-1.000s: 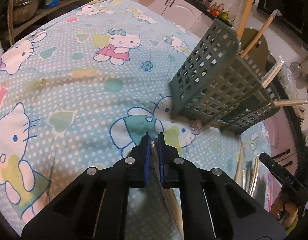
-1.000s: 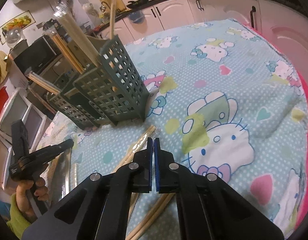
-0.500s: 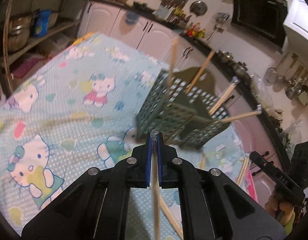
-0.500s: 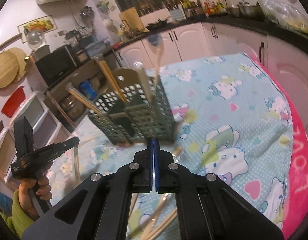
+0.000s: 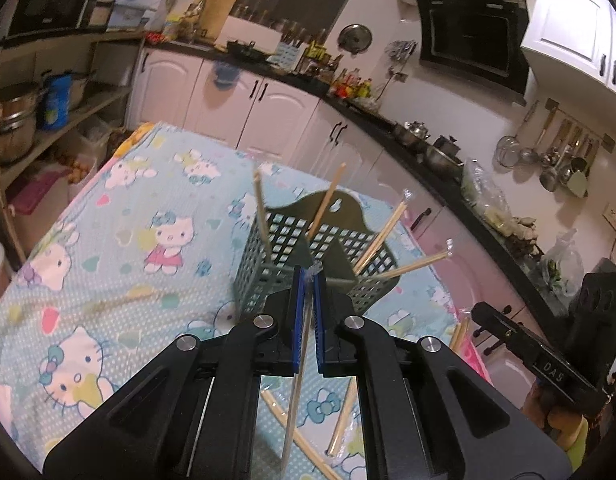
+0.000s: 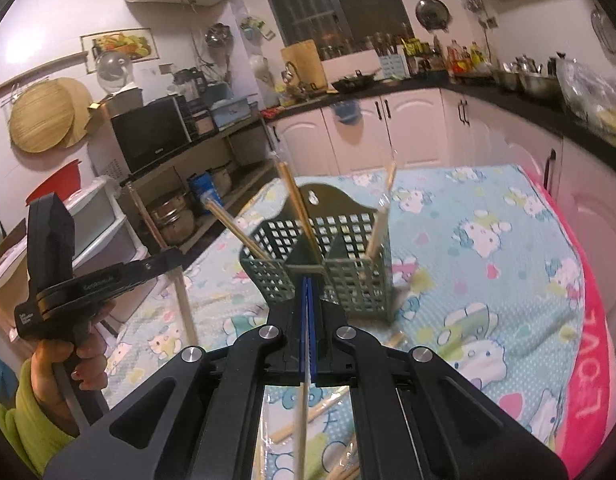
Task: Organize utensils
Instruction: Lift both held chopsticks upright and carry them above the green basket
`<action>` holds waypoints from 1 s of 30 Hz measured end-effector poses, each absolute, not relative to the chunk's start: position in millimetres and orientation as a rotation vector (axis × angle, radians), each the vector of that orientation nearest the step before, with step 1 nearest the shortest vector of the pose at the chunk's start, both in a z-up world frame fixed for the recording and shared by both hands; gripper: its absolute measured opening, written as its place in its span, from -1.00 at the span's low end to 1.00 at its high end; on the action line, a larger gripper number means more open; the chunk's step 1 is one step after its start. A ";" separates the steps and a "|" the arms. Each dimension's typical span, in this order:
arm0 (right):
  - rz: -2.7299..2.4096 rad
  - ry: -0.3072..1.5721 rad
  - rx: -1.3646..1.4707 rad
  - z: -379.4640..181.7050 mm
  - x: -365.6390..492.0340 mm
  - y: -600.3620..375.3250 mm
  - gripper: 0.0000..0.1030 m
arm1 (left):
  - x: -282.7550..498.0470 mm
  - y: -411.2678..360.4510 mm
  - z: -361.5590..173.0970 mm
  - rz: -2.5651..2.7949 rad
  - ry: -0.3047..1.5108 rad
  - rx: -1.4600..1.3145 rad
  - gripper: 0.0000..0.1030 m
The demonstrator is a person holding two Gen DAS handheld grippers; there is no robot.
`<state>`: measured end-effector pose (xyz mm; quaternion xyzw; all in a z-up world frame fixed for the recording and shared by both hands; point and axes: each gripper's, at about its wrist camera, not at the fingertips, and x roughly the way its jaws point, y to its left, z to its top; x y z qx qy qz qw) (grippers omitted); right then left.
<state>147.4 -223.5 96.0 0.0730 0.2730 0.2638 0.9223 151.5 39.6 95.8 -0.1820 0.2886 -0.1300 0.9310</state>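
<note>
Two grippers, left gripper (image 5: 306, 280) and right gripper (image 6: 308, 286), each clench one wrapped chopstick (image 5: 298, 376) near its top, tail hanging, facing the green basket (image 5: 284, 252); held so, I judge, for dropping upright; loose chopsticks (image 5: 341, 412) lie on the tablecloth (image 5: 120, 248).

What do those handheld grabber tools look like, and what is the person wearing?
Each gripper, left and right, is matte black plastic with silver bolts and two flat blue fingers. Seen from the side, each has a pistol-style handle with small white lettering. The sleeve is yellow-green.
</note>
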 end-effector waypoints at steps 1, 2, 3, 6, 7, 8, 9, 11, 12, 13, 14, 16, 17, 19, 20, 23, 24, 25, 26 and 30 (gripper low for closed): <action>0.545 0.554 0.146 98.6 145.7 -222.0 -0.98 | 151.9 38.1 99.1 -0.270 0.585 -0.368 -0.99; 0.548 0.546 0.138 102.0 144.7 -220.0 -0.98 | 152.8 37.1 101.5 -0.276 0.581 -0.368 -0.99; 0.551 0.542 0.134 104.0 144.4 -219.1 -0.98 | 153.7 35.6 104.9 -0.285 0.577 -0.368 -0.99; 0.556 0.527 0.123 110.8 144.2 -215.8 -0.98 | 154.5 32.2 113.2 -0.296 0.559 -0.356 -0.99; 0.557 0.522 0.121 113.3 144.9 -215.0 -0.98 | 155.2 30.8 116.8 -0.303 0.553 -0.354 -0.99; 0.557 0.518 0.119 115.3 145.9 -214.0 -0.98 | 156.2 29.3 120.6 -0.310 0.546 -0.352 -0.99; 0.559 0.513 0.117 117.7 146.4 -213.5 -0.98 | 156.7 28.4 123.5 -0.313 0.541 -0.348 -0.99; 0.561 0.501 0.113 122.6 147.0 -212.1 -0.98 | 157.9 26.3 130.8 -0.321 0.525 -0.340 -0.99; 0.562 0.496 0.111 124.9 146.7 -210.8 -0.98 | 159.1 25.3 135.3 -0.325 0.517 -0.338 -0.99; 0.563 0.492 0.110 126.8 146.6 -210.4 -0.98 | 159.1 24.8 138.0 -0.329 0.512 -0.336 -0.99; 0.564 0.484 0.109 130.3 147.3 -209.8 -0.98 | 160.1 24.2 141.8 -0.333 0.505 -0.333 -0.99; 0.565 0.472 0.107 135.7 148.7 -208.6 -0.98 | 163.3 23.9 148.9 -0.338 0.491 -0.330 -0.99; 0.566 0.462 0.105 140.3 149.8 -208.0 -0.98 | 164.8 23.6 153.3 -0.341 0.483 -0.328 -0.99; 0.567 0.447 0.102 147.1 151.8 -206.7 -0.98 | 167.2 22.2 163.3 -0.344 0.462 -0.318 -0.99; 0.570 0.440 0.101 150.6 152.8 -205.7 -0.98 | 167.7 21.7 167.2 -0.344 0.453 -0.313 -0.99; 0.578 0.409 0.095 164.1 157.4 -202.1 -0.98 | 172.2 19.8 182.2 -0.339 0.420 -0.298 -0.99; 0.580 0.402 0.094 166.9 158.6 -201.3 -0.98 | 174.4 19.8 186.9 -0.336 0.410 -0.291 -0.99; 0.581 0.394 0.093 170.5 160.0 -200.1 -0.98 | 176.6 19.7 191.2 -0.331 0.401 -0.286 -0.99; 0.583 0.387 0.092 173.5 161.4 -199.2 -0.98 | 178.7 19.0 196.2 -0.327 0.390 -0.279 -0.99; 0.587 0.359 0.094 186.8 170.7 -194.0 -0.98 | 186.2 17.3 212.4 -0.305 0.351 -0.257 -0.99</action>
